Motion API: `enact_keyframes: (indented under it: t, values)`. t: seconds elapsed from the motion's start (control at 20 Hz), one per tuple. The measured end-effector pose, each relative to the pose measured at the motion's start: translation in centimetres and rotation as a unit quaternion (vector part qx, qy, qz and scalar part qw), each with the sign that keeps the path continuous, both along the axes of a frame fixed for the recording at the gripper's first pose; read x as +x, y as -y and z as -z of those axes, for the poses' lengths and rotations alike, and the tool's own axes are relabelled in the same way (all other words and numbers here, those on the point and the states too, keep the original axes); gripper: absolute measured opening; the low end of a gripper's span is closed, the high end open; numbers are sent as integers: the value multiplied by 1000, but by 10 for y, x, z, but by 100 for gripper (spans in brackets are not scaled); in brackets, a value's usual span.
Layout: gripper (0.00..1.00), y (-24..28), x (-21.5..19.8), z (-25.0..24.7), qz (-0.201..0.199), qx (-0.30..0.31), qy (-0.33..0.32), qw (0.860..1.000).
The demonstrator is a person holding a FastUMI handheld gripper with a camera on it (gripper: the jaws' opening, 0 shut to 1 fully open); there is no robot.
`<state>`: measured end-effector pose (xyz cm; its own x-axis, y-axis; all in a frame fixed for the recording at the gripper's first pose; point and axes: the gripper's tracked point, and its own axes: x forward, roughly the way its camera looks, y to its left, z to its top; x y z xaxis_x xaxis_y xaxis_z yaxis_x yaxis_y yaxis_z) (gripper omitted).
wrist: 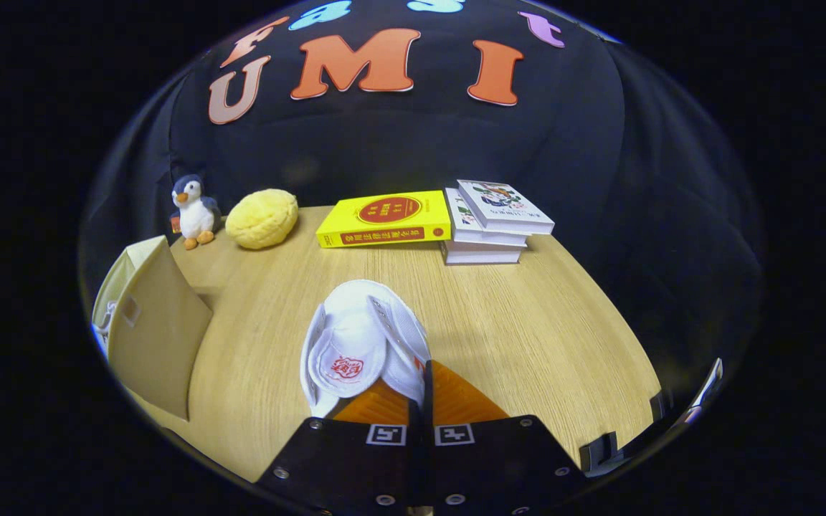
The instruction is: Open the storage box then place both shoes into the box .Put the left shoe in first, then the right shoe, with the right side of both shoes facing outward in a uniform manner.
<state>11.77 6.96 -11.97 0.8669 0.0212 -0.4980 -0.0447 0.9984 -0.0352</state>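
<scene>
A white shoe [359, 344] with a red emblem on its tongue hangs just ahead of my fingers, toe pointing away from me, above the wooden table [528, 322]. My gripper [424, 383] is shut on the shoe, the two fingers pressed close together on its rear collar. To the left stands the beige storage box [155, 330], with its flap [137, 251] raised; I cannot see inside it.
At the table's back stand a penguin plush [194, 210], a yellow round cushion [262, 218], a yellow book [384, 218] and a stack of white books [495, 222]. A black bracket [603, 451] sits at the table's near right edge.
</scene>
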Motion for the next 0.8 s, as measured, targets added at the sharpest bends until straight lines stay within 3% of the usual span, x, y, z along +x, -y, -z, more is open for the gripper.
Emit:
enact_keyframes:
  t: [0.5,0.8]
  values:
    - [0,-155,-35,-105,-26,64,29,997]
    - [0,-249,-61,-130,-51,96,22,994]
